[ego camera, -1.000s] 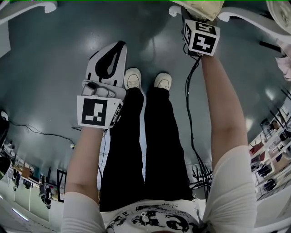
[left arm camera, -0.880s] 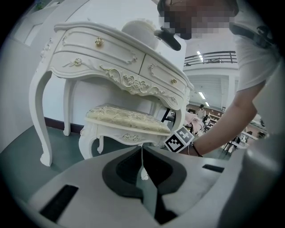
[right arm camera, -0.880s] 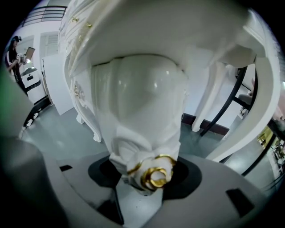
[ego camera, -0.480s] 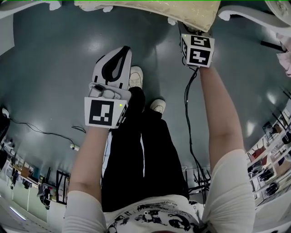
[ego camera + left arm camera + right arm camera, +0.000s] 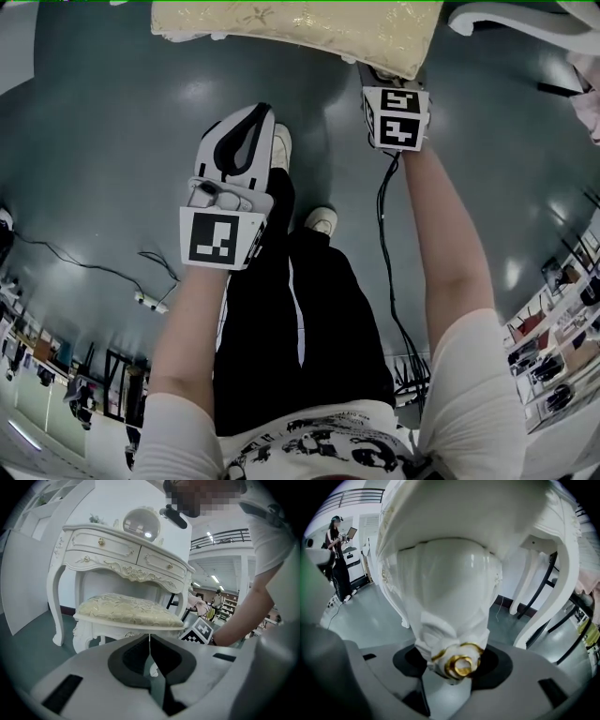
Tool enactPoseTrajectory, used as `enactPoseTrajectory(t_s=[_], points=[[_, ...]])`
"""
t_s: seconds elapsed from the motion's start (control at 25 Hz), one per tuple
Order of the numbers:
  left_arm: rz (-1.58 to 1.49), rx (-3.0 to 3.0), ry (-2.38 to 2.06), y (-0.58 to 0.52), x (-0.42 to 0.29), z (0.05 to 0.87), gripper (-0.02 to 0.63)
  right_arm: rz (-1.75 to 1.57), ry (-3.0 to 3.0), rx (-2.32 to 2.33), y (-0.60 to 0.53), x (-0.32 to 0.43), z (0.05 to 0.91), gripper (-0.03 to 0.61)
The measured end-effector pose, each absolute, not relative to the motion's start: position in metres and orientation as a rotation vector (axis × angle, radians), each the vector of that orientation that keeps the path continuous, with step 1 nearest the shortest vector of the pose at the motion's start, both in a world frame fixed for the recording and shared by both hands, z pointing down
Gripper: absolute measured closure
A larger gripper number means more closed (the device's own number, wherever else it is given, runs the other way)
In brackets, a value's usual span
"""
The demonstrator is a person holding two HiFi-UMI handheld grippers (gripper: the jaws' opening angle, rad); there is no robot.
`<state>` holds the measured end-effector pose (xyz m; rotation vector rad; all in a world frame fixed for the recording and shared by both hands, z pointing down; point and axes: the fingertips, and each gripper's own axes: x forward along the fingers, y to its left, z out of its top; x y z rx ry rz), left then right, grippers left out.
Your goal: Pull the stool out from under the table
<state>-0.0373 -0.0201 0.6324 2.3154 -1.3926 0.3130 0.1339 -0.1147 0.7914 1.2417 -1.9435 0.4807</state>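
Note:
The stool (image 5: 298,32), white with a pale gold cushion, juts in at the top of the head view. In the left gripper view the stool (image 5: 127,612) stands in front of the white dressing table (image 5: 123,550). My right gripper (image 5: 454,667) is shut on the stool's carved front corner, where a gold scroll ornament (image 5: 460,662) sits between the jaws. Its marker cube (image 5: 397,116) shows just below the cushion's right corner; the fingertips are hidden under the cushion. My left gripper (image 5: 234,145) hangs shut and empty over the floor, left of the stool's corner and apart from it.
The person's legs and shoes (image 5: 322,220) are right below the stool. A cable (image 5: 389,244) trails from the right gripper, and a power strip (image 5: 148,302) lies at the left. A table leg (image 5: 544,597) curves down behind the stool. Shelving lines the floor's edges.
The stool's cushion has come further into the head view, toward the person, along with the right gripper. The left gripper has drawn back too, and the feet have stepped backward.

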Motion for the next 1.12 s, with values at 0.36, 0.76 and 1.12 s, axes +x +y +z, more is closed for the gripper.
enactPoseTrajectory(t_s=[0.36, 0.76, 1.12], points=[[0.273, 2.313, -1.433, 0.018, -0.028, 0.624, 0.592, 0.460, -1.984, 1.164, -0.053, 0.127, 0.788, 0.321], [0.271, 2.327, -1.473, 0.094, -0.024, 0.625, 0.592, 0.434, -2.025, 1.088, 0.033, 0.131, 0.793, 0.321], [0.293, 2.303, -1.433, 0.096, -0.010, 0.626, 0.592, 0.442, -2.042, 1.057, 0.043, 0.131, 0.790, 0.319]])
